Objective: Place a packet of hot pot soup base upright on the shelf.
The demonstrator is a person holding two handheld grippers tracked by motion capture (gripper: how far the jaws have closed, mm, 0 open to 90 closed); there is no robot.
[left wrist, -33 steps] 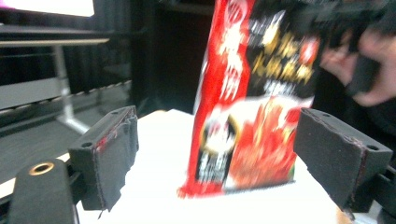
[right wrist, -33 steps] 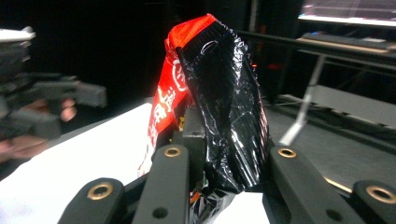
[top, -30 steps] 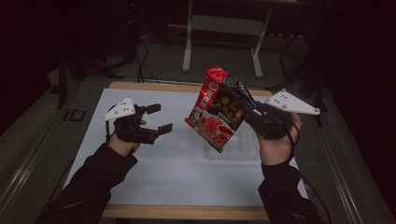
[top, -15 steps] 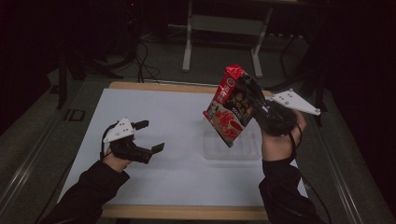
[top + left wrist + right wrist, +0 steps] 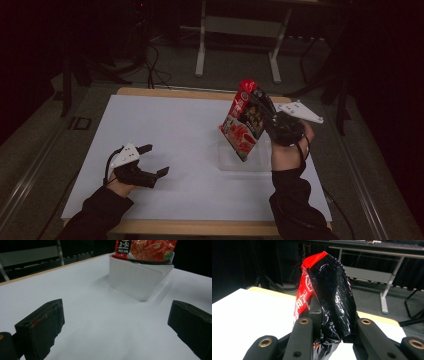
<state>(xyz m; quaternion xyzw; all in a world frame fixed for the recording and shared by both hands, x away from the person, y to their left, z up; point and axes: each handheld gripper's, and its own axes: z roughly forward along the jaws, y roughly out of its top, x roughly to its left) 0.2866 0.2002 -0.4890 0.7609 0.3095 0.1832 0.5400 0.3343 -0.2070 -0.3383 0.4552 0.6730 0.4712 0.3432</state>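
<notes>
Change since a second ago: right gripper (image 5: 264,116), jaws clamped on one red snack packet (image 5: 243,126), has carried it from mid-table down to the single clear plastic tub (image 5: 235,164), the packet's lower end now at the tub's mouth, so placing looks nearly done; left gripper (image 5: 152,161) has sunk toward the white table (image 5: 165,120), its jaws just opened wide with nothing between them. Count: packet, one; tub, one; grippers, two; table, one
</notes>
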